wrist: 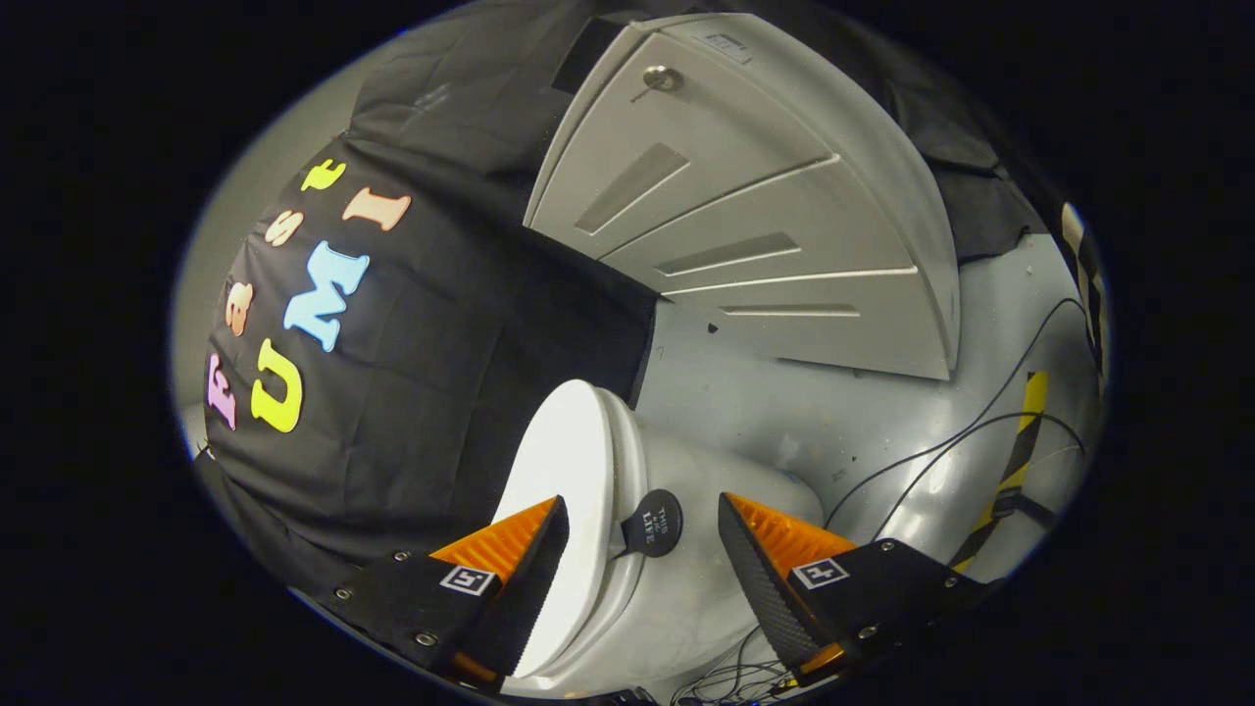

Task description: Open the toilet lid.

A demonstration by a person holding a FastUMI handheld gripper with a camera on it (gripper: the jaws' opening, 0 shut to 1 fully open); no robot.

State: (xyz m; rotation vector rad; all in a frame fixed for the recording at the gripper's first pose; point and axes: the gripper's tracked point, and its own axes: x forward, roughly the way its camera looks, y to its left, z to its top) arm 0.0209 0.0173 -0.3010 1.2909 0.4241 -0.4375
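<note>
A white toilet (686, 588) fills the space at my fingers, seen with the view rolled sideways. Its lid (567, 461) lies flat against the bowl's rim, with no gap that I can see. A round black pull tab (655, 525) sticks out from the lid's edge. My gripper (642, 502) is open, and the tab sits in the gap between the fingertips, nearer the one over the lid. One finger (525, 559) lies over the lid's top face, the other finger (775, 559) over the bowl's side. Neither finger presses on the tab.
A grey metal locker cabinet (745, 216) stands on the grey floor (784, 412) beyond the toilet. Black cables (941, 441) trail across the floor, and yellow-black tape (1020, 451) marks it further out. The black booth cloth (441, 392) hangs close behind the lid's side.
</note>
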